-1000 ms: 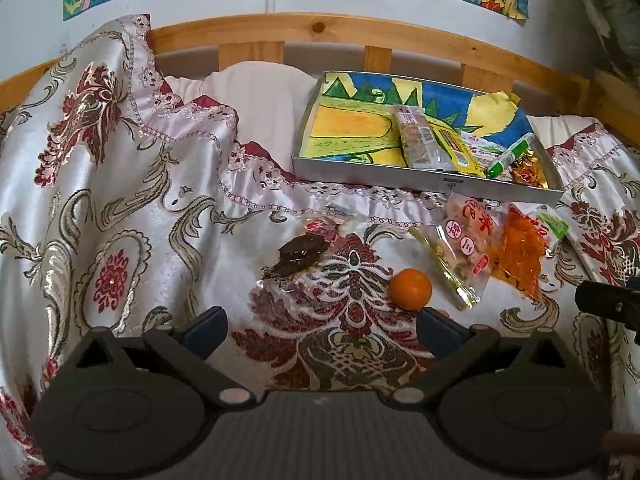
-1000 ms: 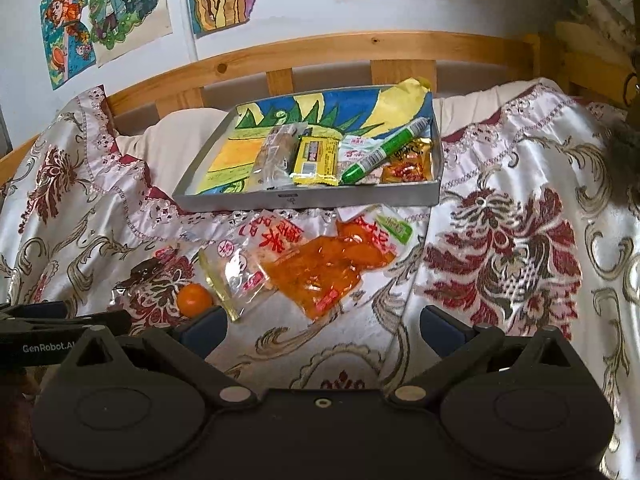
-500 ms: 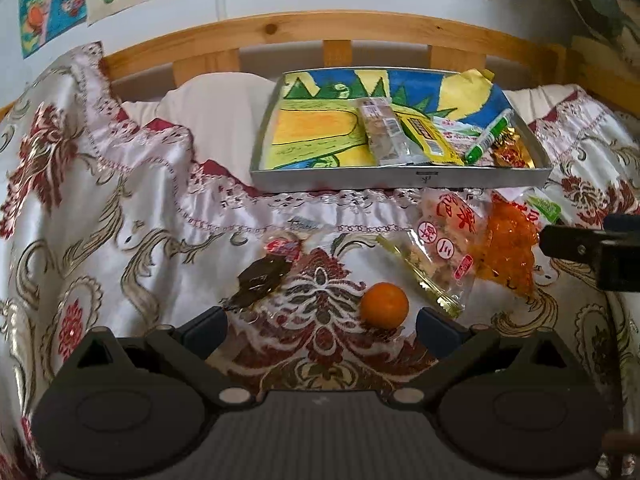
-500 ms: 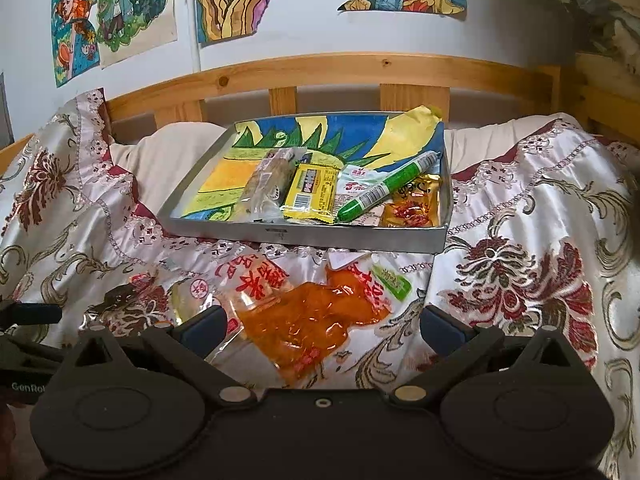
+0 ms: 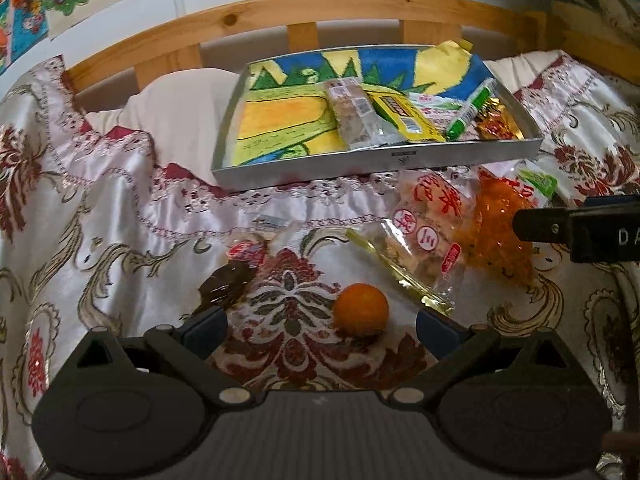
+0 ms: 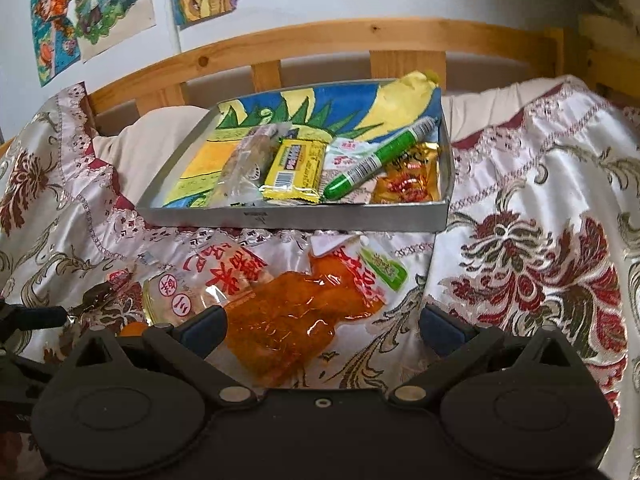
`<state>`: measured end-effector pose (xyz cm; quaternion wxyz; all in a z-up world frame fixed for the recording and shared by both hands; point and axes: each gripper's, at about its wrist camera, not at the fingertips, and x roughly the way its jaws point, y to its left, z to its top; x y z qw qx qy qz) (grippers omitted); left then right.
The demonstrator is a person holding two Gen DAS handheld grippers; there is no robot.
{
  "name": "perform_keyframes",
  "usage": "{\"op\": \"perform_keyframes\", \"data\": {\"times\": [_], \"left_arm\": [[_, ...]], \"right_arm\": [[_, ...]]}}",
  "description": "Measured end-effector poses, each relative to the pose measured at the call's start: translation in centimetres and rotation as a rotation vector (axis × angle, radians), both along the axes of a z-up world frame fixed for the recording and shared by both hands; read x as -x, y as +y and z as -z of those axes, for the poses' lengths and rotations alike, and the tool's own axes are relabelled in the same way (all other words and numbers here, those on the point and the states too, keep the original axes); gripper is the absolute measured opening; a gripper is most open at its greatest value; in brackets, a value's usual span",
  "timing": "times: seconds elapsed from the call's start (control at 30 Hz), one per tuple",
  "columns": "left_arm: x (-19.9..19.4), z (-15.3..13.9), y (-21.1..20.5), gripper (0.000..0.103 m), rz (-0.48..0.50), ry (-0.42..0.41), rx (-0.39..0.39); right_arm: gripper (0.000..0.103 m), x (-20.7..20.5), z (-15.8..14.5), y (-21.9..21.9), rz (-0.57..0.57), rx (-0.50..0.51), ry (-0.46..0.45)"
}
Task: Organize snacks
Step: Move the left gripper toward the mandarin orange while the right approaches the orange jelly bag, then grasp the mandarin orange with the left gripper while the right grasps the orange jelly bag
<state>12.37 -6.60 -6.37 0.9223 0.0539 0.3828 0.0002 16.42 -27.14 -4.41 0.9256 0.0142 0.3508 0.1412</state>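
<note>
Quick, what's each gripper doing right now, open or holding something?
Left gripper: open, holding nothing; the orange fruit lies between its fingers.
Right gripper: open, holding nothing, over the orange snack pack.

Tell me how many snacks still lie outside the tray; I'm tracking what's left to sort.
4: the small orange nearest the left gripper, the dark packet to its left, the clear red-lettered bag, and the orange pouch between the right gripper's fingers. Bedspread folds may hide more.

The clear plastic snack bag with red print (image 5: 430, 236) carries large red Chinese characters and the numeral 三 in a red circle. White letters "DA" stand on the black right hand-held gripper (image 5: 576, 232). The yellow foil snack packet (image 6: 294, 170) bears a barcode, unreadable.
</note>
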Motion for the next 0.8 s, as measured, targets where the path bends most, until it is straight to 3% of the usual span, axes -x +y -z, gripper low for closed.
{"op": "perform_keyframes", "data": {"times": [0.27, 0.37, 0.8], "left_arm": [[-0.3, 0.4, -0.8, 0.102, 0.101, -0.006, -0.021], [-0.4, 0.3, -0.6, 0.097, 0.121, -0.021, -0.005], [-1.3, 1.2, 0.9, 0.055, 0.103, 0.048, 0.114]], "right_arm": [[0.102, -1.1, 0.5, -0.5, -0.058, -0.138, 0.045], [0.102, -1.8, 1.1, -0.6, -0.062, -0.190, 0.087], [0.094, -3.2, 2.5, 0.4, -0.110, -0.165, 0.062]]}}
